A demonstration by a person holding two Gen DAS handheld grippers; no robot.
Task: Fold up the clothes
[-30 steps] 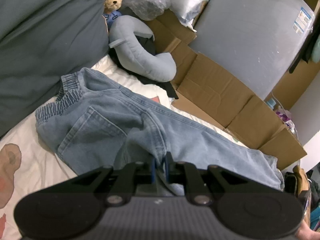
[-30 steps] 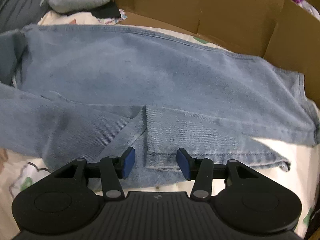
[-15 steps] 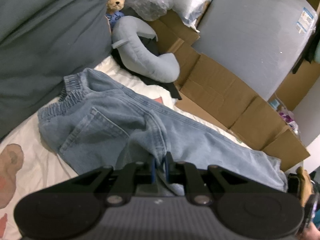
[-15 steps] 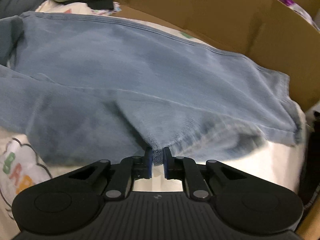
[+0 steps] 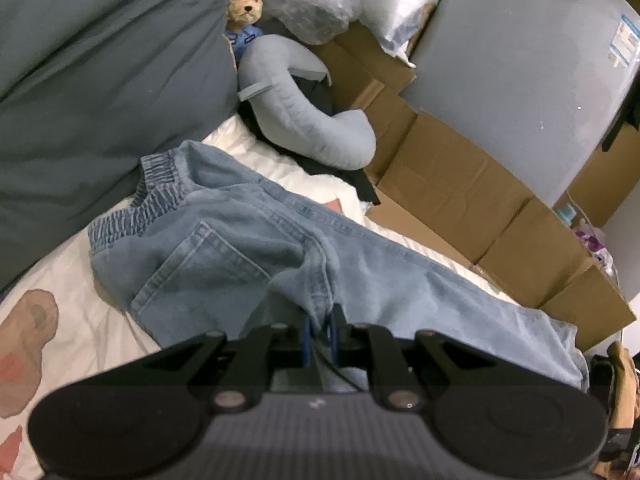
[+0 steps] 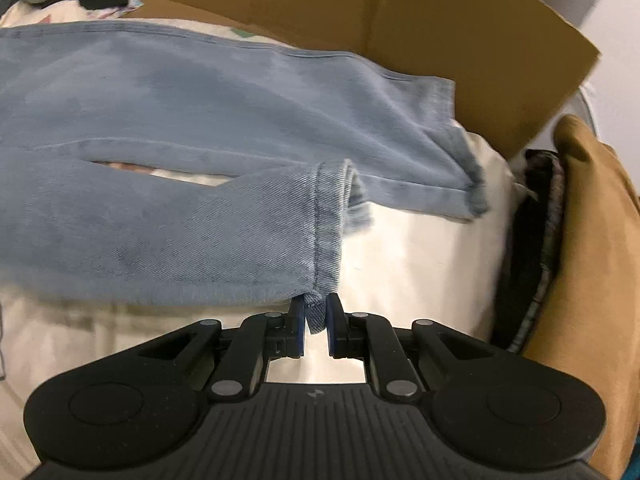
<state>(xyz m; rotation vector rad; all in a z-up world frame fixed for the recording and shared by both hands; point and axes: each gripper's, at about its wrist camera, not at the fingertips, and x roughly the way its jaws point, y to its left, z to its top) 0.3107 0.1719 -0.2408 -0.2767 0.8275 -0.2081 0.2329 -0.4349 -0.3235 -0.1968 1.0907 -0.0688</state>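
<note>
So you've got the light blue jeans (image 5: 248, 248) spread across the white printed bedsheet (image 5: 56, 280), waistband off to the far left by that big dark grey duvet (image 5: 100, 60) and the legs running out to the right along the cardboard boxes (image 5: 448, 184). Your left gripper (image 5: 320, 326) has its fingers pinched almost together on a bunched ridge of denim around the seat seam, just right of the back pocket, and the fabric peaks up into them. Your right gripper (image 6: 316, 314) is down at the leg end with its blue pads (image 6: 297, 320) narrow, clamped on the corner of the near leg's hem; that hem (image 6: 330, 220) stands up and twists from the grip. The far leg lies flat beyond it, its cuff near the box wall. A grey neck pillow (image 5: 304, 120) and a teddy bear (image 5: 244, 4) sit far back, and a brown garment (image 6: 592, 240) is piled at the right edge of the bed.
</note>
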